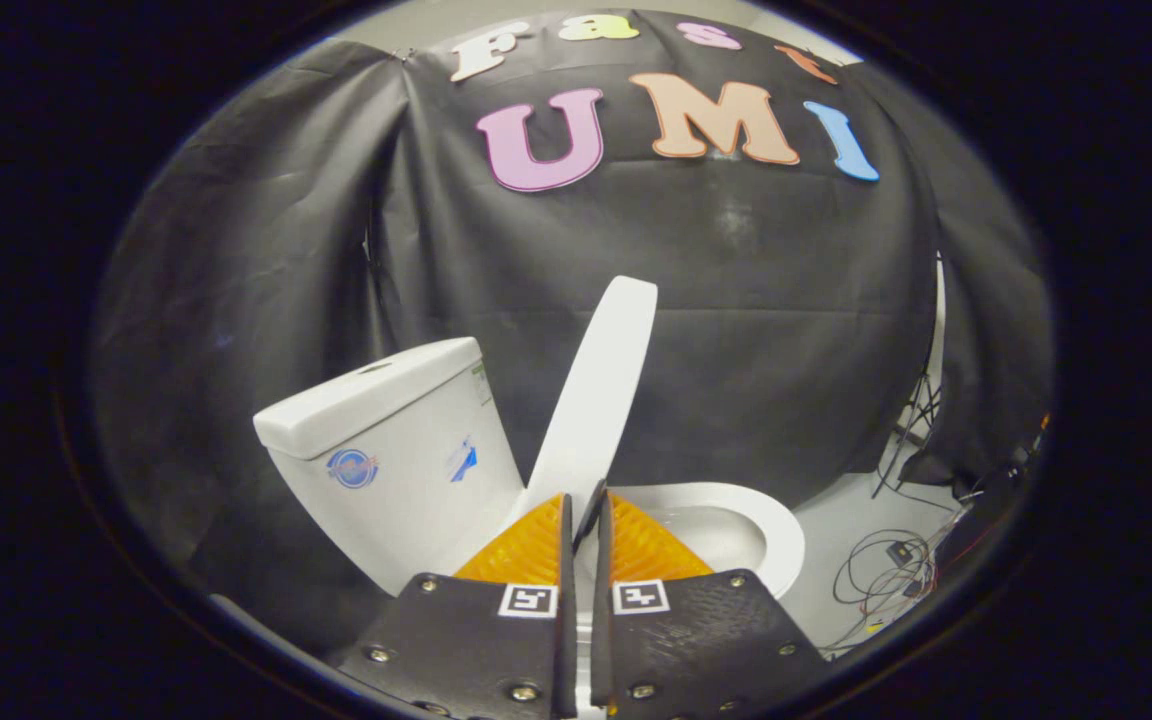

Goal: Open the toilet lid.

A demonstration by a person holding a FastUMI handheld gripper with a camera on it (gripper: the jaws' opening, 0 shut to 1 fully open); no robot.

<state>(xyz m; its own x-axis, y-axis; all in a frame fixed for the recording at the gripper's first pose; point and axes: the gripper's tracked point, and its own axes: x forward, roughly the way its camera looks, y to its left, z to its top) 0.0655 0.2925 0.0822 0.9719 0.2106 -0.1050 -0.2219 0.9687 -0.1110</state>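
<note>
A white toilet stands just ahead of me, its tank [391, 440] to the left of my fingers and its bowl rim [771, 530] to the right. The toilet lid [596, 390] is raised steeply, rising from between my fingertips and leaning slightly toward the bowl side, apart from the tank. My gripper [586, 500] is closed to a narrow gap on the lid's lower side edge, and a thin strip of the lid runs down between the fingers. The hinge is hidden behind my fingers.
Black cloth walls close in behind and to both sides of the toilet. On the grey floor to the right of the bowl lie tangled cables [881, 580] and a small box.
</note>
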